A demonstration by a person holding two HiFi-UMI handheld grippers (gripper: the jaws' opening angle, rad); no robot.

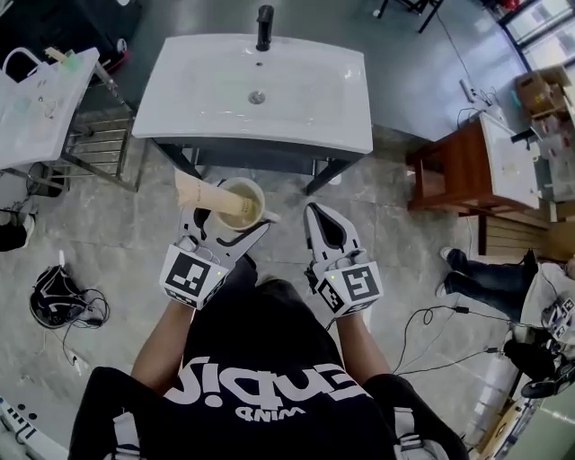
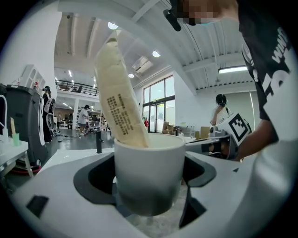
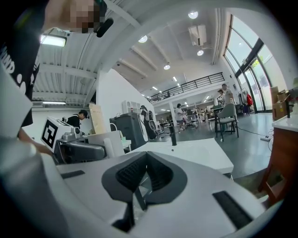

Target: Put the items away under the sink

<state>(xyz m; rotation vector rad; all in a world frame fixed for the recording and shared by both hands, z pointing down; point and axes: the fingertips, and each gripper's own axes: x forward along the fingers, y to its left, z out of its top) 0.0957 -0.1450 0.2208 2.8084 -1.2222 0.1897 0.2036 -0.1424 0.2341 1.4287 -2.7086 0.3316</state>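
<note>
Left tool (image 1: 229, 221) clamping cup (image 1: 243, 201), right tool (image 1: 316, 216) closed empty, white sink (image 1: 269, 135), grey tile floor (image 1: 117, 235)

We are looking at a sink (image 1: 260, 85) gleaming glossy, smooth white, its tap (image 1: 264, 25) matt black. In front of the sink, the cup (image 2: 149, 172) is showing a smooth, matt white wall, and the tube (image 2: 118, 100) in it dull cream plastic. The left gripper (image 1: 232, 218) and right gripper (image 3: 145, 160) are showing matt pale plastic with dark ribbed pads (image 3: 130, 172). Right of the sink, a cabinet (image 1: 449, 171) is showing reddish-brown wood.
</note>
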